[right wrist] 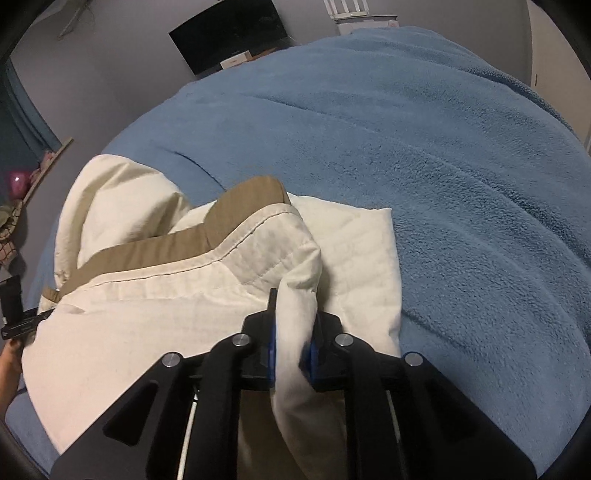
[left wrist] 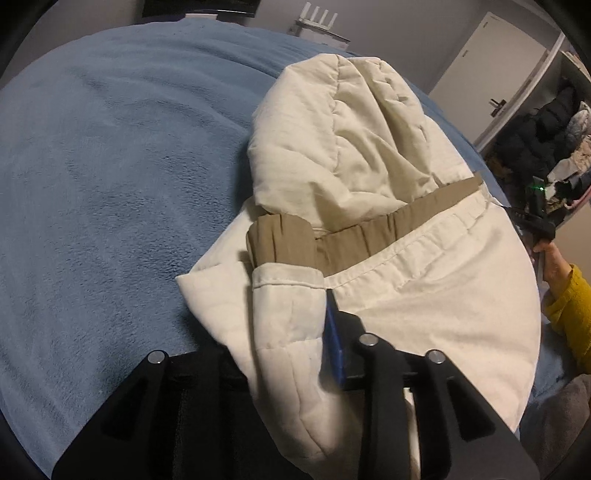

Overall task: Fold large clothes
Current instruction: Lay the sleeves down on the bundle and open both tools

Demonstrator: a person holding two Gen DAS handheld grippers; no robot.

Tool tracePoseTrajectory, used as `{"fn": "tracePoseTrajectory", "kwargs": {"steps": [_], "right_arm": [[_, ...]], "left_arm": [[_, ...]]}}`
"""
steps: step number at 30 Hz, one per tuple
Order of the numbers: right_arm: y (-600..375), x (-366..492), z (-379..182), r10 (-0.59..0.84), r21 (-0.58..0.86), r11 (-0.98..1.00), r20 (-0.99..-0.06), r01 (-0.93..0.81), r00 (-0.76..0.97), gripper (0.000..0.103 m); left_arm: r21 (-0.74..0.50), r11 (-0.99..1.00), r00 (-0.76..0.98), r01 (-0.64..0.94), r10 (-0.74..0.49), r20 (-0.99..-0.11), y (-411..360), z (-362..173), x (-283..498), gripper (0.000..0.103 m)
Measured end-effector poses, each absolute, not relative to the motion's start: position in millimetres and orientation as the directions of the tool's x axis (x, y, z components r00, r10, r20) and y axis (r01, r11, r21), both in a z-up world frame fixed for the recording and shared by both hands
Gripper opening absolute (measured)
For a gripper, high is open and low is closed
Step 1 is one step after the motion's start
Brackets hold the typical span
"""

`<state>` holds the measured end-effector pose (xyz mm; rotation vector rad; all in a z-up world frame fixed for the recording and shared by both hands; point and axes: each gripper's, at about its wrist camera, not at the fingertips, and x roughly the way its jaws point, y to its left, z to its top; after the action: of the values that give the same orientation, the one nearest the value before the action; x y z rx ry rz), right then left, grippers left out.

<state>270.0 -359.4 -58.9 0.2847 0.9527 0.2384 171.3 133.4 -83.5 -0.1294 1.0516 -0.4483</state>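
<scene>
Cream jacket cloth sat pinched in my right gripper. My left gripper stood loosened, cloth between its jaws. No readable writing showed on the blue blanket.

A home bedroom: a bed spread with a blue fleece blanket fills both views. Behind it, grey walls carry a dark flat screen, and a white router with upright antennas sits beyond the far edge. To one side stand a white door with a lever handle and open shelves heaped with dark coats and clothing.
</scene>
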Motion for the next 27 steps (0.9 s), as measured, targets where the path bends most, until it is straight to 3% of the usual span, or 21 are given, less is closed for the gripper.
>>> {"fn": "tracePoseTrajectory", "kwargs": {"steps": [2, 4, 6, 9, 12, 15, 18, 21, 24, 27], "right_arm": [[-362, 264, -54, 0.305, 0.339, 0.939, -0.764, -0.048, 0.568, 0.020], [-364, 251, -42, 0.269, 0.315, 0.949, -0.764, -0.025, 0.586, 0.036], [-359, 230, -22, 0.213, 0.244, 0.969, -0.747, -0.038, 0.629, 0.063], [-342, 190, -1, 0.146, 0.108, 0.989, -0.726, -0.099, 0.672, 0.066], [-313, 155, 9, 0.188, 0.075, 0.978, -0.713, -0.194, 0.675, 0.068], [-278, 127, 5, 0.224, 0.075, 0.965, -0.736, -0.252, 0.639, 0.068], [-259, 112, -5, 0.210, 0.058, 0.966, -0.749, -0.253, 0.628, 0.068], [-255, 107, -16, 0.191, 0.056, 0.972, -0.756, -0.229, 0.627, 0.068], [-254, 109, -25, 0.190, 0.065, 0.974, -0.759, -0.217, 0.622, 0.071], [-251, 131, -27, 0.179, 0.062, 0.977, -0.761, -0.204, 0.623, 0.076]], "left_arm": [[-0.278, 0.924, 0.439, 0.264, -0.372, -0.818, 134, -77, 166, 0.046], [-0.232, 0.946, 0.482, 0.225, -0.315, -0.818, 134, -62, 156, 0.084], [-0.224, 0.952, 0.534, 0.208, -0.302, -0.790, 135, -43, 142, 0.094], [-0.244, 0.960, 0.614, 0.136, -0.275, -0.740, 140, -7, 119, 0.095], [-0.260, 0.959, 0.650, 0.111, -0.268, -0.711, 124, 19, 93, 0.095], [-0.160, 0.983, 0.662, 0.089, -0.179, -0.728, 71, 33, 67, 0.096], [-0.077, 0.997, 0.606, -0.011, -0.055, -0.793, 23, 18, 42, 0.096], [-0.111, 0.993, 0.532, -0.047, -0.069, -0.844, -7, -11, 24, 0.096], [0.036, 0.999, 0.529, -0.017, 0.040, -0.848, -40, -40, 21, 0.097], [0.028, 0.999, 0.547, -0.043, 0.047, -0.836, -41, -52, 39, 0.098]]}}
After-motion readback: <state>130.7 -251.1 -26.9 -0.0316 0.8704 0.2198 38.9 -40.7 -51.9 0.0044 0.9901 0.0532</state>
